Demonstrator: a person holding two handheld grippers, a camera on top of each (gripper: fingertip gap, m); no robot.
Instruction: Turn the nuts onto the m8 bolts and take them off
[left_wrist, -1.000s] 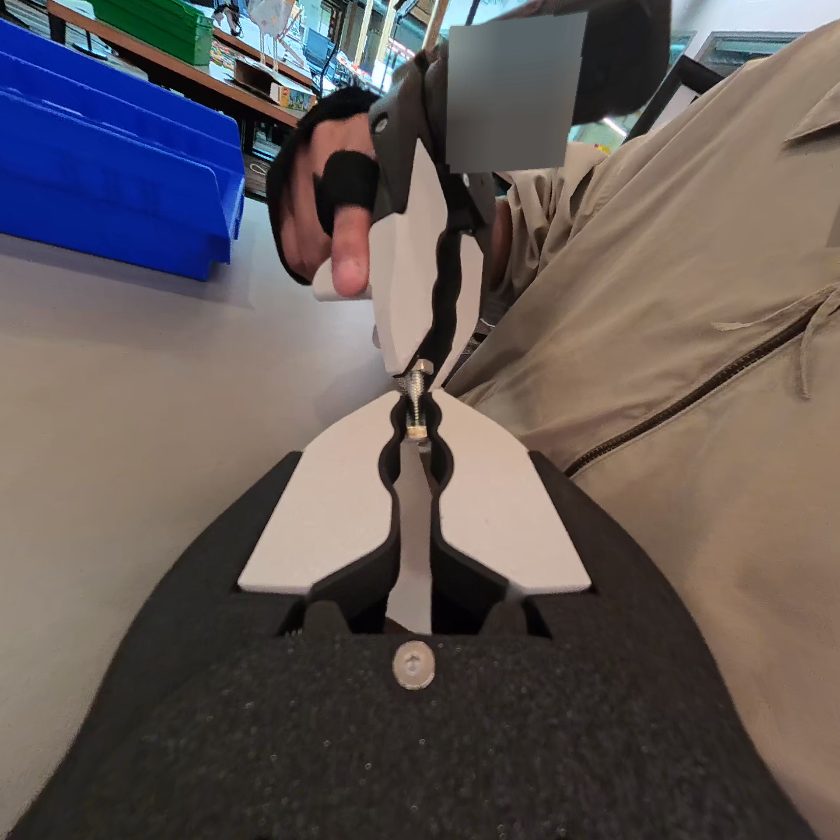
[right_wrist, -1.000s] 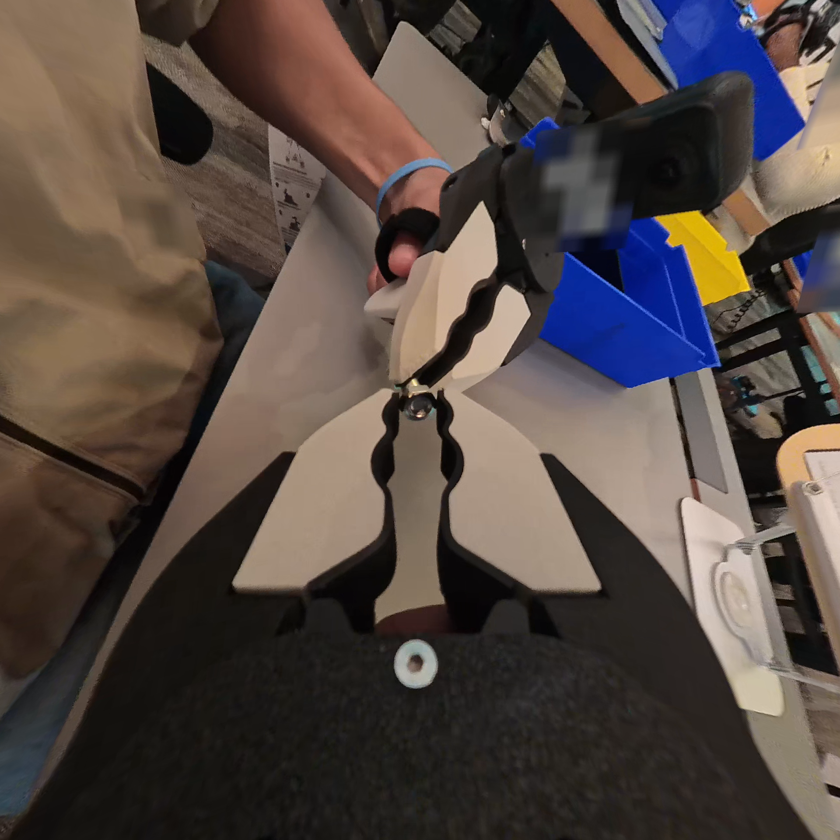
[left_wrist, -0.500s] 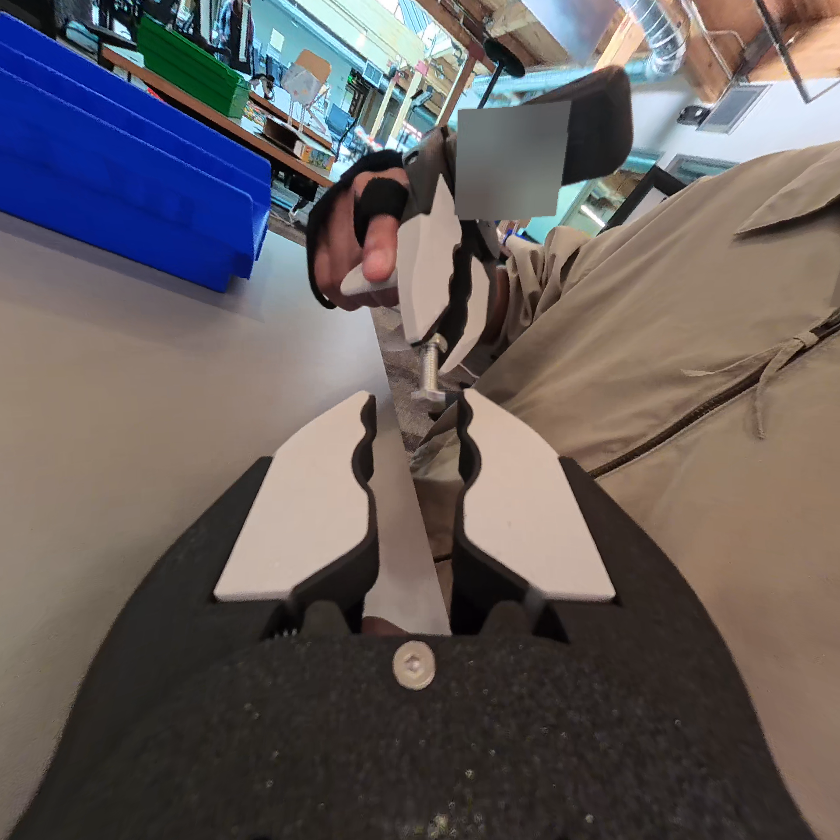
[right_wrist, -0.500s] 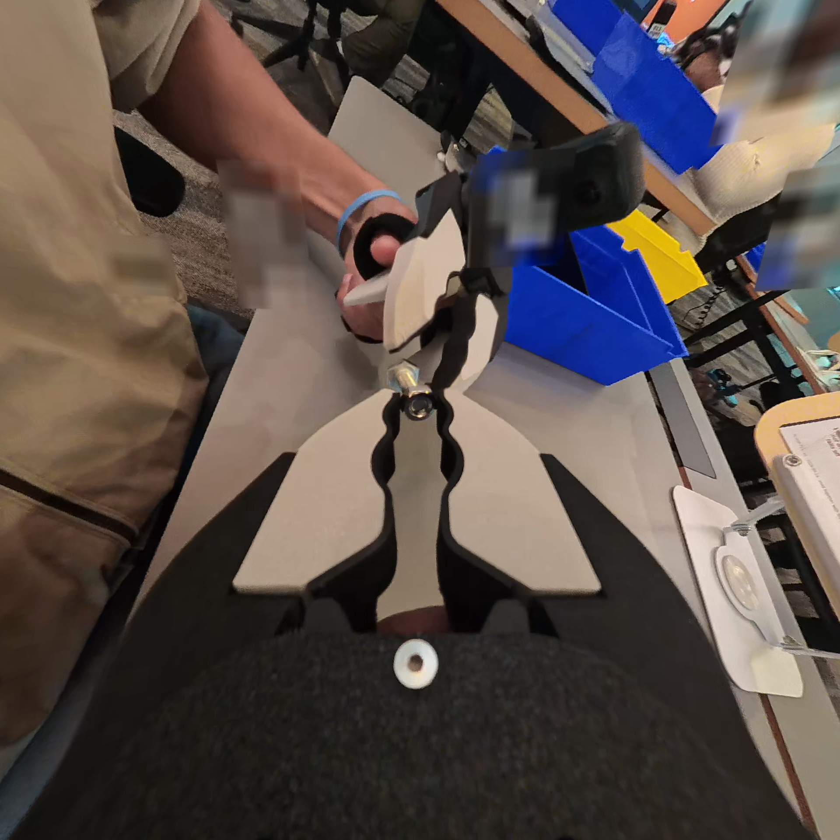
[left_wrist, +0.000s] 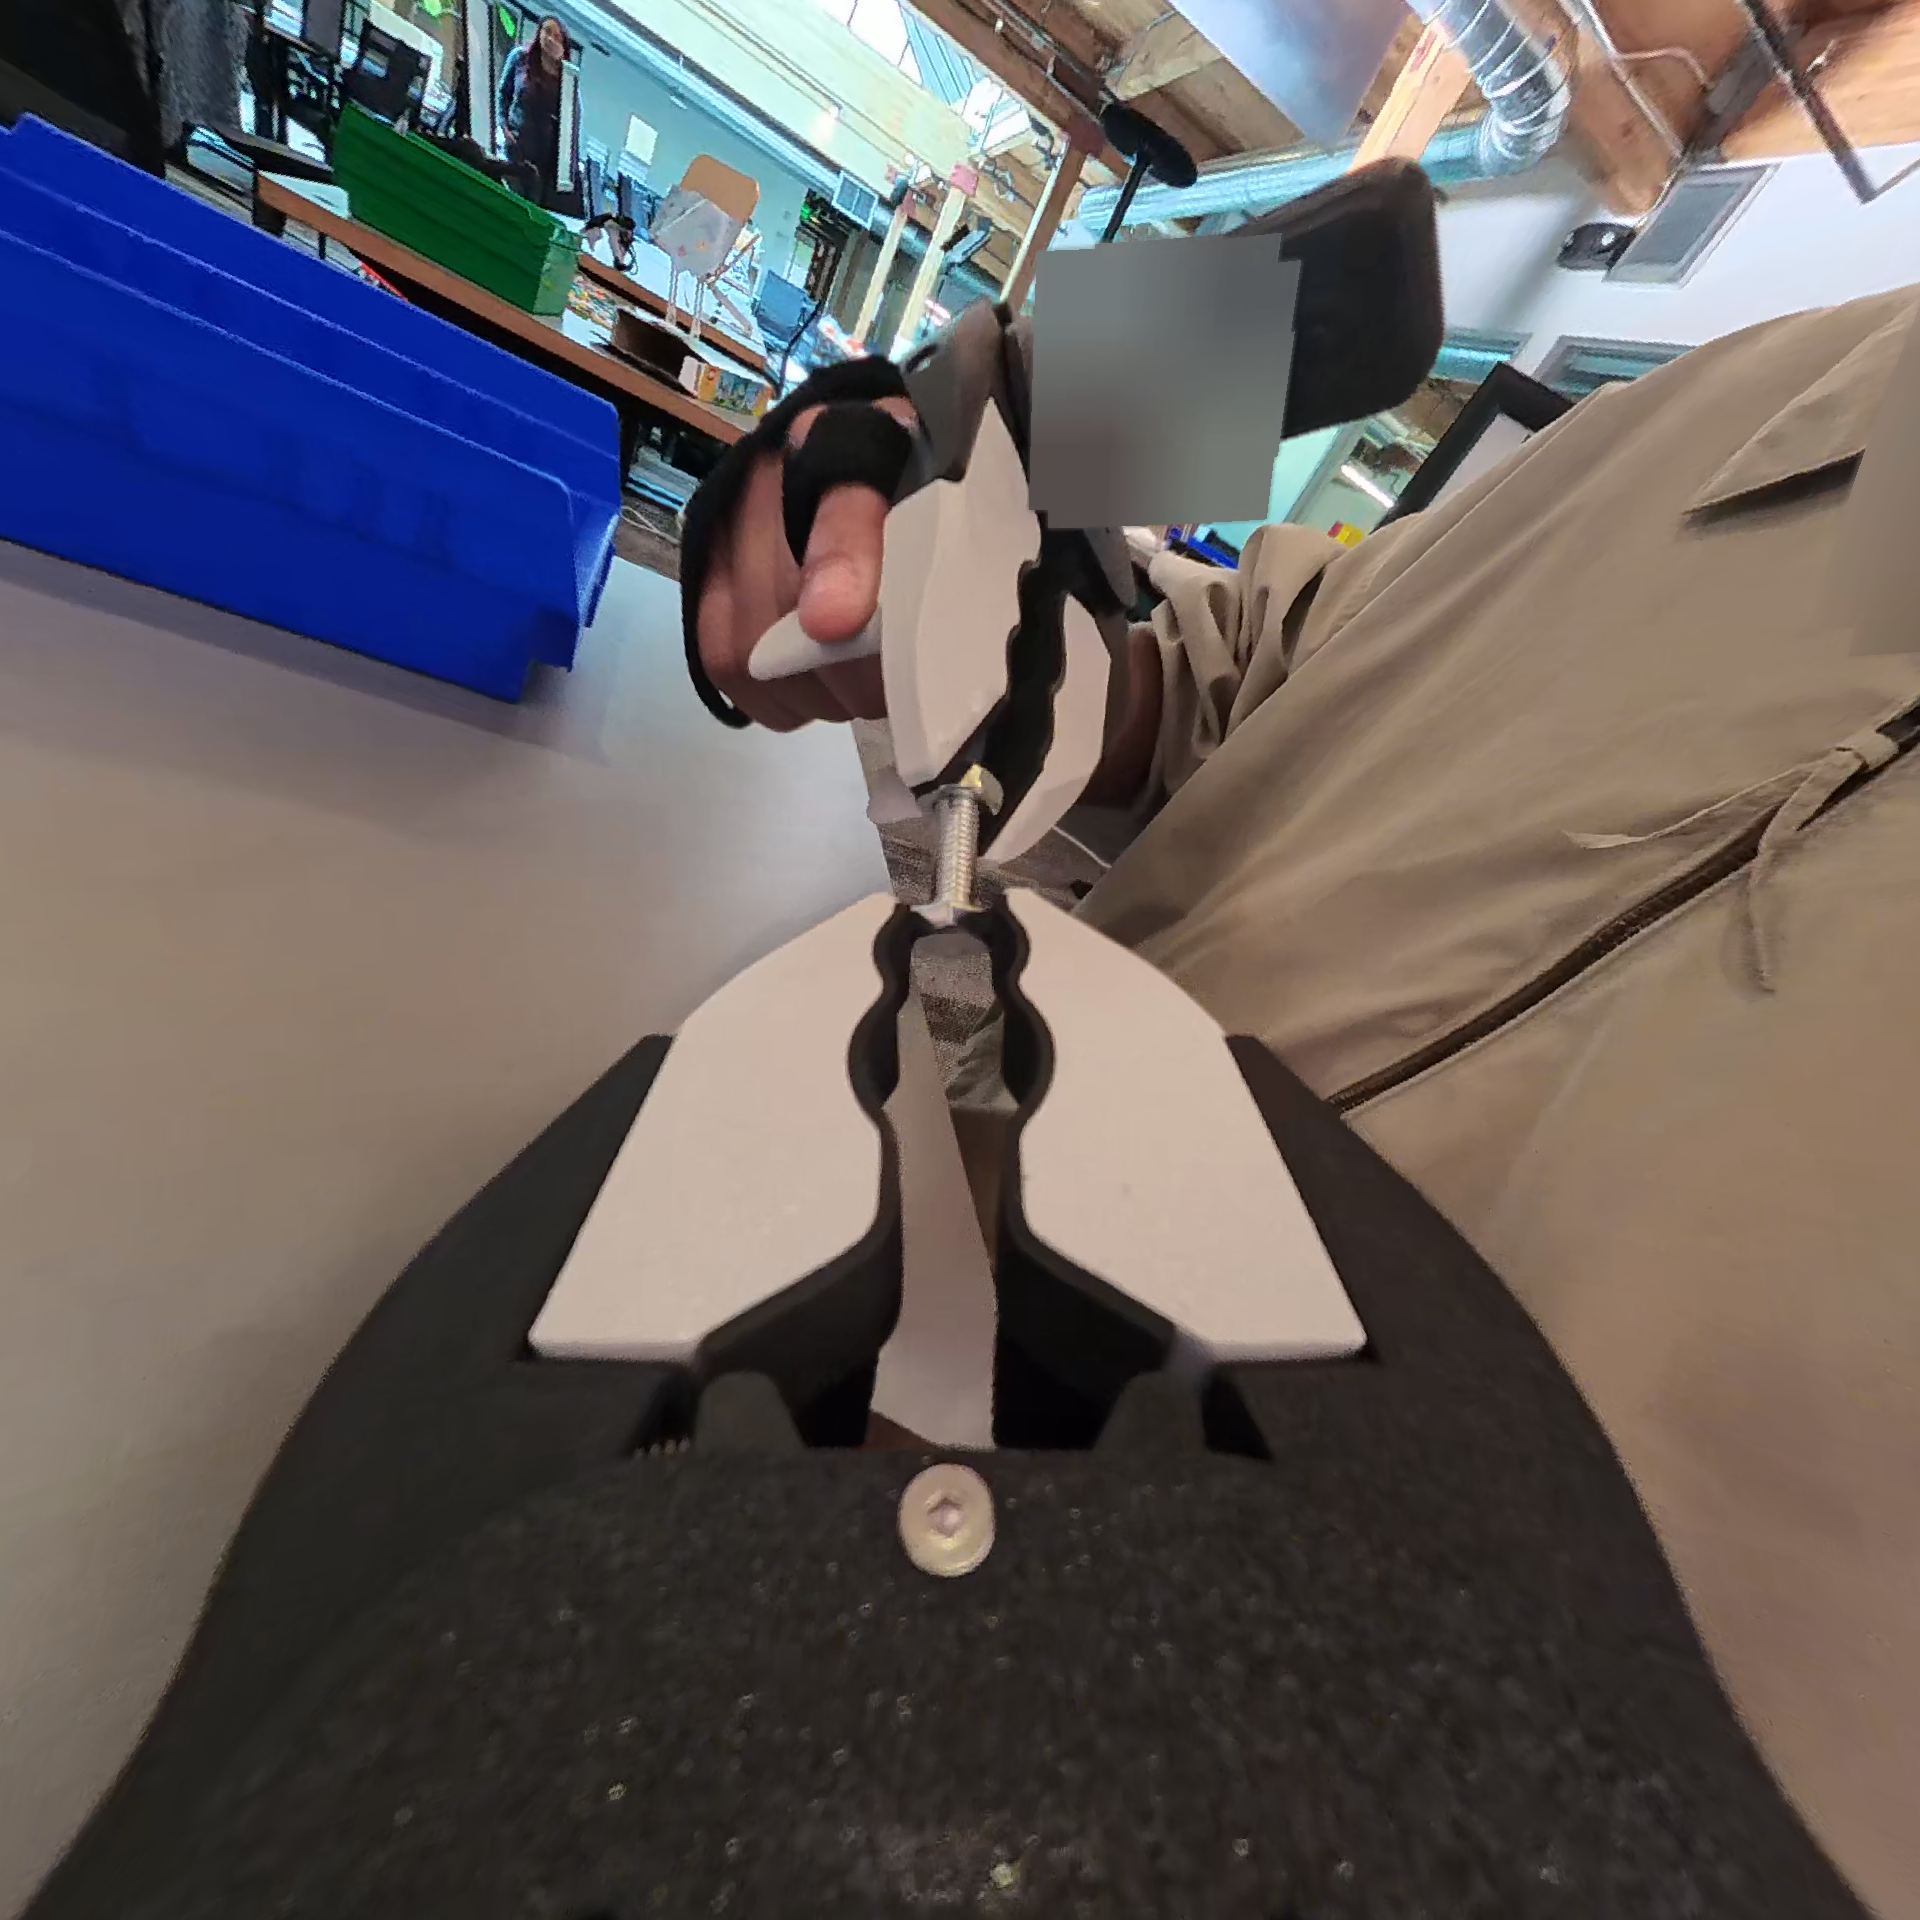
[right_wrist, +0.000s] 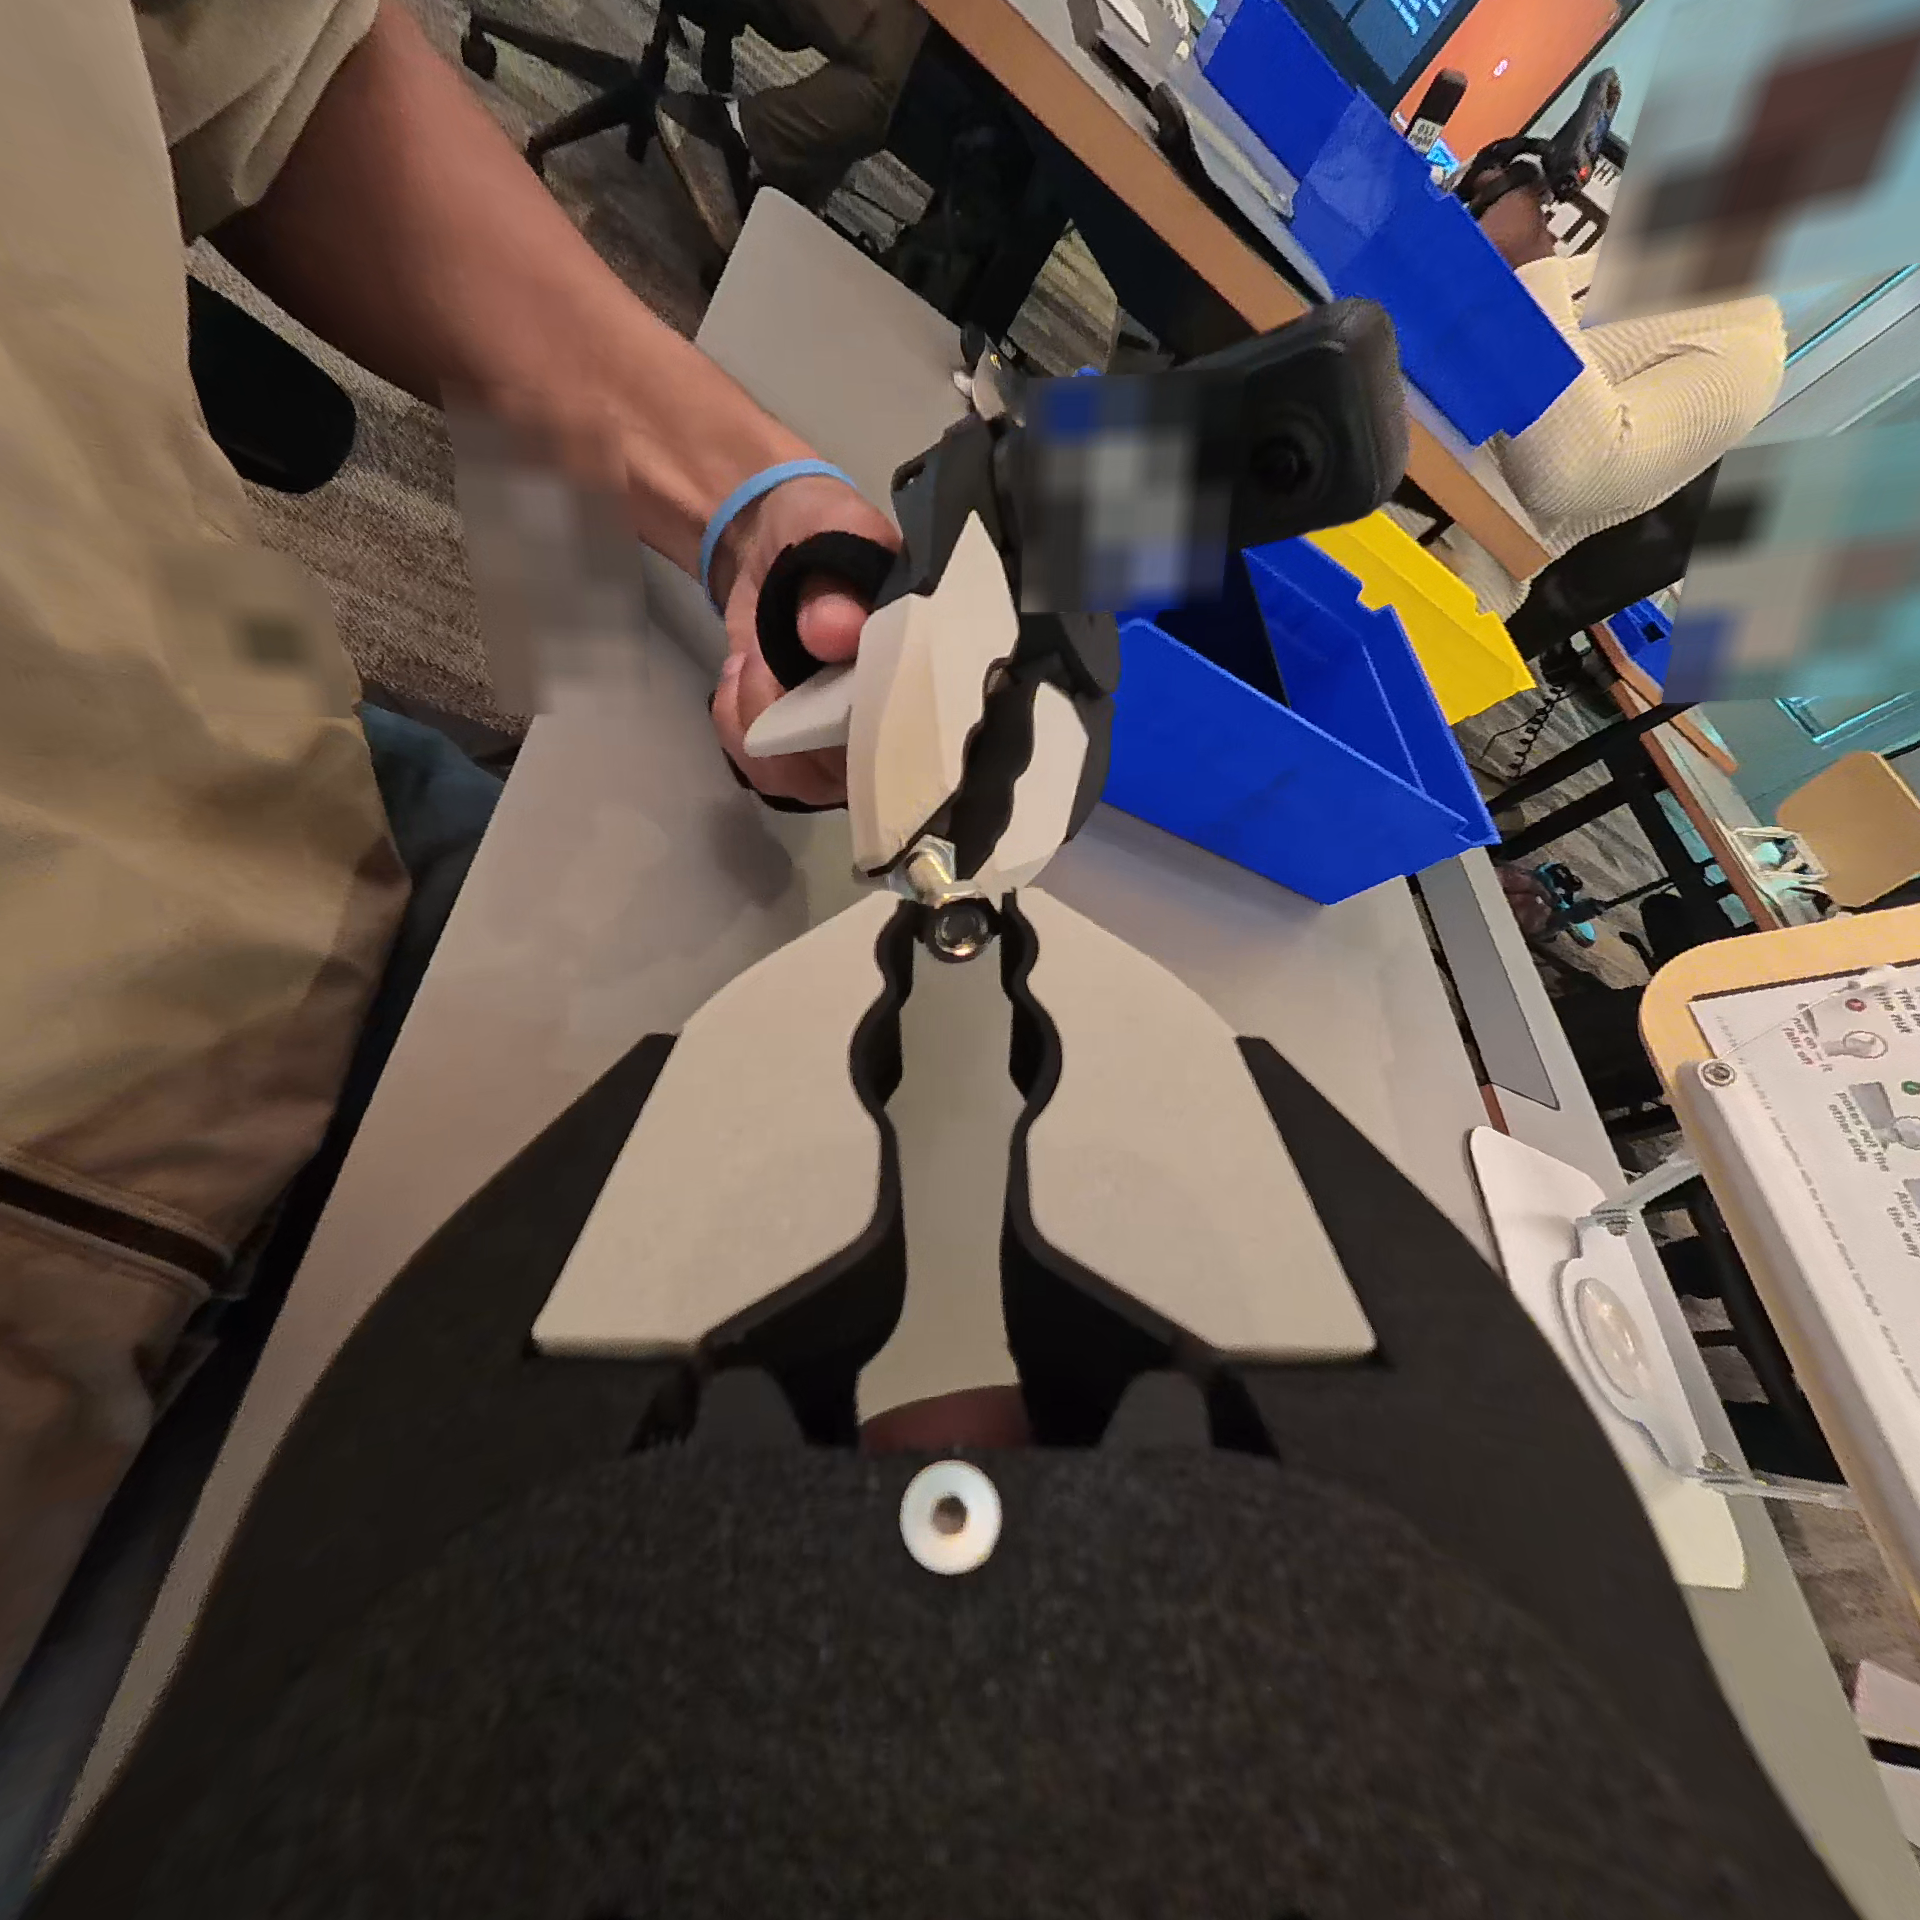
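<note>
A silver M8 bolt hangs in the air between the two grippers, above the grey table. My right gripper is shut on the bolt's head. In the left wrist view it comes down from above. My left gripper is shut on the nut at the bolt's threaded end. In the right wrist view the nut sits between the left gripper's tips, close to the head. Most of the nut is hidden by the fingers.
Blue bins stand on the table beyond the grippers, also seen in the right wrist view with a yellow bin behind. The person's tan jacket is close on one side. A stand with a printed sheet is at the right. Only a small space, under 4 cm, lies between the two pairs of fingers.
One second ago my left gripper was shut on the nut. Half a second ago it was open and clear of it. Now it is shut on the nut again. The right gripper kept hold of the bolt.
</note>
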